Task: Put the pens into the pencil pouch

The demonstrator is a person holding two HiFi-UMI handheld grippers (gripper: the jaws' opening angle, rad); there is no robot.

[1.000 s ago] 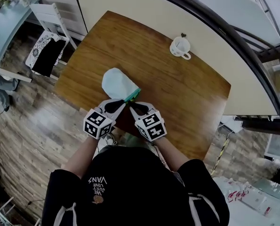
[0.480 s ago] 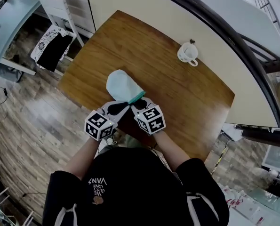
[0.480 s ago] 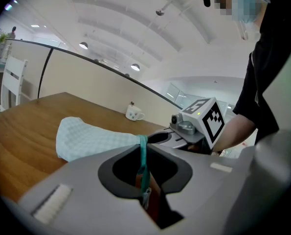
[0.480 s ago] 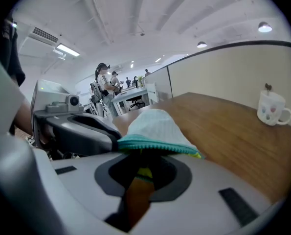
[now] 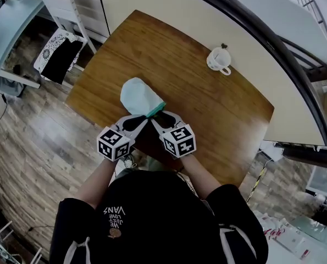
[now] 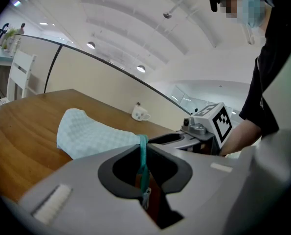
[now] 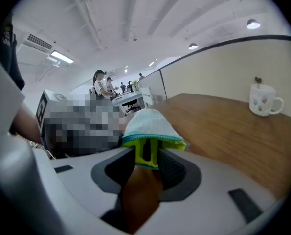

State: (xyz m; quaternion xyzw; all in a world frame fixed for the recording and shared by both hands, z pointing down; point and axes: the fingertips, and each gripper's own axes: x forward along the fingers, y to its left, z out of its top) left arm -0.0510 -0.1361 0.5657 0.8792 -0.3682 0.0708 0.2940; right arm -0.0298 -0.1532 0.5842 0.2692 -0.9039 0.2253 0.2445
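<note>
- The pencil pouch point(image 5: 138, 96) lies on the surface point(image 5: 207, 103), near the person.
- It looks soft, light and floppy; hold it by its mouth.
- The left hand-held gripper point(image 6: 143, 166) pinches its teal rim point(image 6: 143, 148).
- The right hand-held gripper point(image 7: 146, 163) has just been opening its jaws wide, with the yellow-green lip point(image 7: 146, 153) loose between them.

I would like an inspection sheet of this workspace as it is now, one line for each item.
Surface: wooden table, bare apart from two things.
Job's things: pale checked pouch lies near the front edge; pens: nothing seen.
Clutter: white mug at the far side.
Grippers: left gripper shut on the pouch's teal edge; right gripper has jaws just opened, yellow-green lip between them.
Cables: nothing seen on the table.
Surroundings: white chair, wood floor, curved partition.
</note>
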